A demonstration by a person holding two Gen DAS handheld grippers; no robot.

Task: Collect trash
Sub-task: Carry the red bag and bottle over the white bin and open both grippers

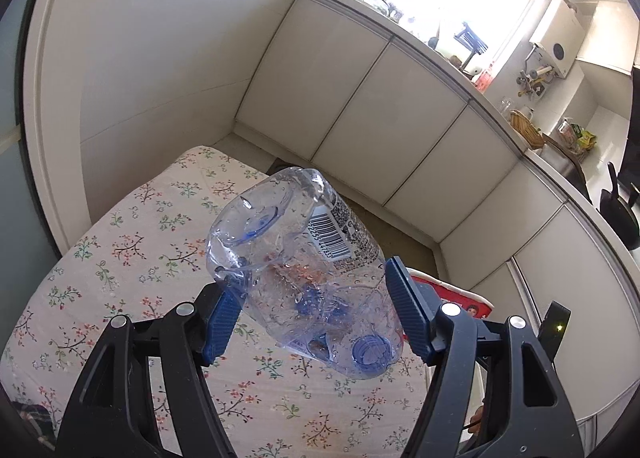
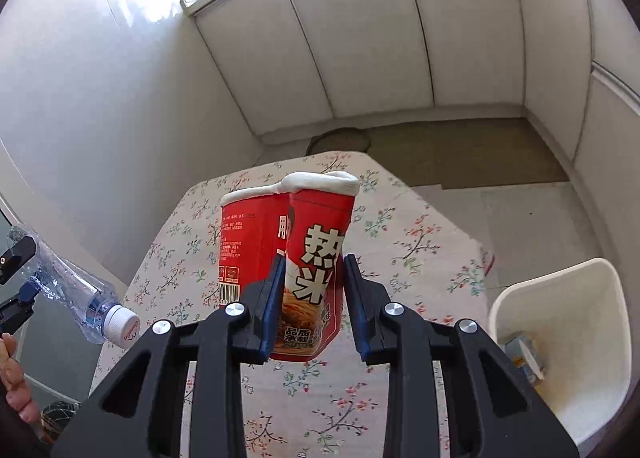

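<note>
My left gripper [image 1: 316, 306] is shut on a crushed clear plastic bottle [image 1: 296, 258] and holds it above the floral-cloth table [image 1: 140, 242]. The bottle also shows in the right wrist view [image 2: 76, 294], at the far left, with its white cap [image 2: 122, 326] pointing right. My right gripper [image 2: 310, 298] is shut on a squashed red noodle cup [image 2: 296, 258] with a white rim, held above the table [image 2: 420, 242]. A white trash bin [image 2: 560, 338] stands at the right of the table, with some trash in its bottom. A red edge of the cup shows in the left wrist view [image 1: 448, 294].
White cabinet doors [image 1: 360, 106] run along under a cluttered counter [image 1: 520, 126]. A floor mat [image 2: 460, 150] lies beyond the table. A person's hand [image 2: 16, 378] shows at the lower left.
</note>
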